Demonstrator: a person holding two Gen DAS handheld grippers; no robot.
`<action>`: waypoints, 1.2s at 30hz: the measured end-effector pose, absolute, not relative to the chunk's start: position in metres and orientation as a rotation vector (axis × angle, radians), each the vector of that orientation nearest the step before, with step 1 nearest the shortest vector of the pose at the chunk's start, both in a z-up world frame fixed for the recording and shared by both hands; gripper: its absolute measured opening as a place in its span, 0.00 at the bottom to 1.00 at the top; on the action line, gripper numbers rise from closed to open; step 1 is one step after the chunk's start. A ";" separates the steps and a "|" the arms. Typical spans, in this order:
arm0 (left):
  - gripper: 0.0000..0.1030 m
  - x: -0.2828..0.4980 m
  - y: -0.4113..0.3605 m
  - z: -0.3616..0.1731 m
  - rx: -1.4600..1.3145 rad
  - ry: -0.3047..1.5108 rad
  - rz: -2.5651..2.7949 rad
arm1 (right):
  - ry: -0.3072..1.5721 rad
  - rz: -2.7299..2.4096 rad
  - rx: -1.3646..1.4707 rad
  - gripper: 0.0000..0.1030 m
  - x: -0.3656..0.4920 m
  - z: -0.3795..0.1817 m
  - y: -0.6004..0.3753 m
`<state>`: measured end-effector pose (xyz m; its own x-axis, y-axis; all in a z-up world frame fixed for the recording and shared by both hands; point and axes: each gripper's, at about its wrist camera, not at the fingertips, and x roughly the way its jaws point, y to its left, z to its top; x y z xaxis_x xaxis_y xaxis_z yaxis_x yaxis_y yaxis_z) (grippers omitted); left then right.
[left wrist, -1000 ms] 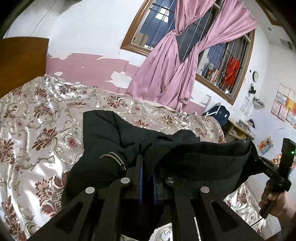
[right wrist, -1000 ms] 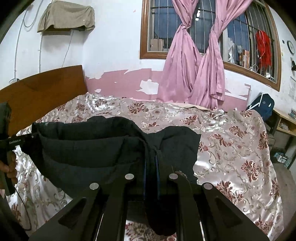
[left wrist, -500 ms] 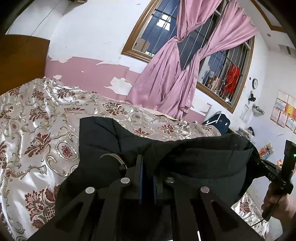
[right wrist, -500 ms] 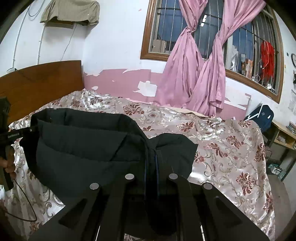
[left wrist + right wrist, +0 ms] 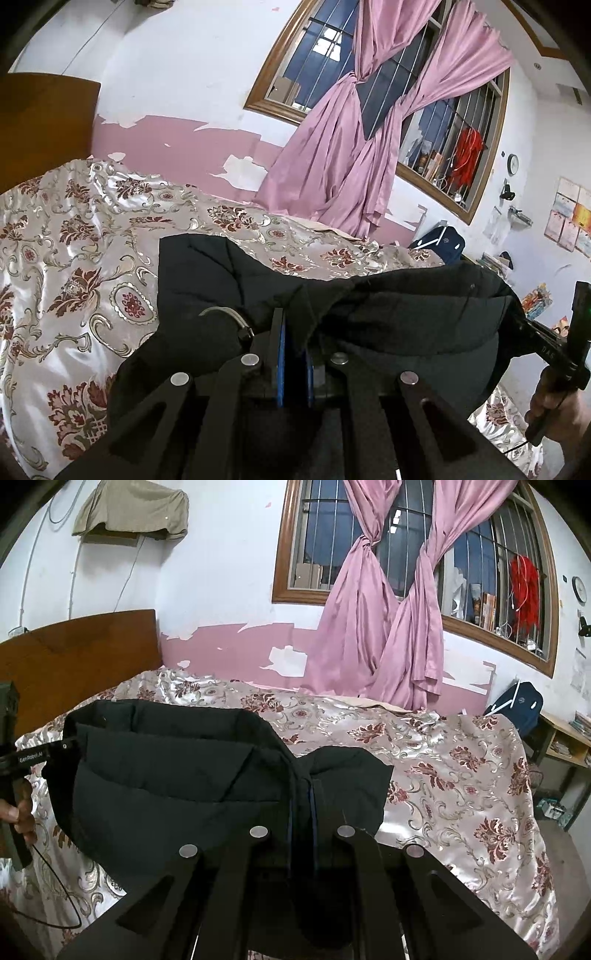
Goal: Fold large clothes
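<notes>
A large black padded jacket (image 5: 399,317) hangs stretched between my two grippers above the bed. My left gripper (image 5: 293,325) is shut on one end of its edge. My right gripper (image 5: 301,797) is shut on the other end of the jacket (image 5: 166,786). Each gripper also shows in the other's view: the right one at the far right of the left wrist view (image 5: 517,317), the left one at the far left of the right wrist view (image 5: 70,744). The jacket's lower part sags below the held edge and hides the fingertips.
The bed (image 5: 461,775) has a shiny floral cover and a wooden headboard (image 5: 74,653) at the left. Pink curtains (image 5: 388,620) hang at a barred window behind. A dark blue bag (image 5: 517,705) and a shelf (image 5: 565,738) stand at the right.
Both grippers have risen with the jacket, lifting it higher off the bed and pulling its top edge straighter between them.
</notes>
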<state>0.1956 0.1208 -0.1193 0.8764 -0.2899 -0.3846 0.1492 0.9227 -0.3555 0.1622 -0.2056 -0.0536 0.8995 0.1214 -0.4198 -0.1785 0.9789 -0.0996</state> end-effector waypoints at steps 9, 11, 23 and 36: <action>0.08 0.196 0.119 -0.121 -0.320 0.452 -0.228 | 0.399 0.202 -0.097 0.07 0.172 -0.069 -0.214; 0.08 0.199 0.118 -0.122 -0.320 0.451 -0.222 | 0.389 0.222 -0.081 0.07 0.173 -0.071 -0.217; 0.08 0.251 0.123 -0.097 -0.277 0.499 -0.254 | 0.383 0.289 -0.070 0.07 0.225 -0.061 -0.228; 0.08 0.417 0.120 -0.098 -0.345 0.806 -0.295 | 0.558 0.323 -0.005 0.07 0.363 -0.058 -0.238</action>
<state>0.4166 0.1202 -0.0976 0.6571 -0.3839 -0.6487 0.1252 0.9042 -0.4083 0.3627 -0.2378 -0.0579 0.7993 0.3000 -0.5206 -0.3027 0.9495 0.0823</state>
